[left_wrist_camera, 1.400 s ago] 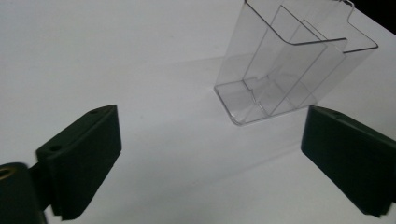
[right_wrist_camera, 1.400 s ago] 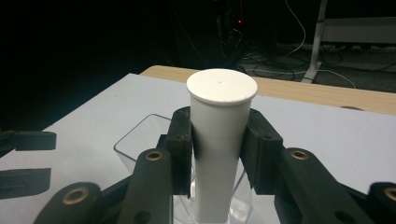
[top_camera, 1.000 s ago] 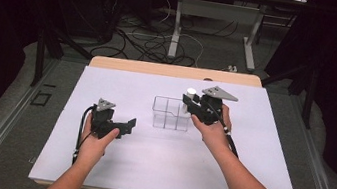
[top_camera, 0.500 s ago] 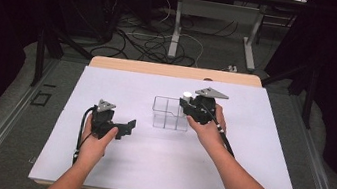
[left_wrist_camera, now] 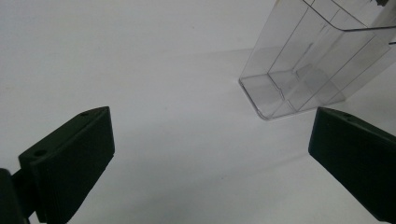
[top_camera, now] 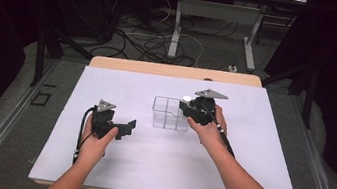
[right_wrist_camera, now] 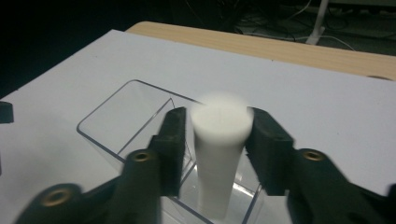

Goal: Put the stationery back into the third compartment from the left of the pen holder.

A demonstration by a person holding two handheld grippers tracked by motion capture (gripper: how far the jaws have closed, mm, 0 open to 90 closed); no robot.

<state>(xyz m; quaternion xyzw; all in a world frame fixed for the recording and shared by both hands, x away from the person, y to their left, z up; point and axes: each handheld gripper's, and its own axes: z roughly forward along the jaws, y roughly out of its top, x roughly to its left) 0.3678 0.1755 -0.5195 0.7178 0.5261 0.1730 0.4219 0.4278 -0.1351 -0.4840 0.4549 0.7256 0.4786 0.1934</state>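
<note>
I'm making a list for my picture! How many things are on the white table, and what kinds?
Clear box: 1
White peg, held over the box by the right hand-held gripper: 1
Hand-held grippers, counting the left hand-held gripper: 2
Total: 4

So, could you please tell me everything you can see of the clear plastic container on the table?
The clear plastic container is a transparent, open-topped box with thin inner walls dividing it into compartments. It stands upright near the middle of the white table, and its compartments look empty. The right gripper holds a white cylinder upright over its near right corner, the cylinder's lower end dipping inside; whether it touches the bottom cannot be told. The left gripper is open and apart from it.
</note>
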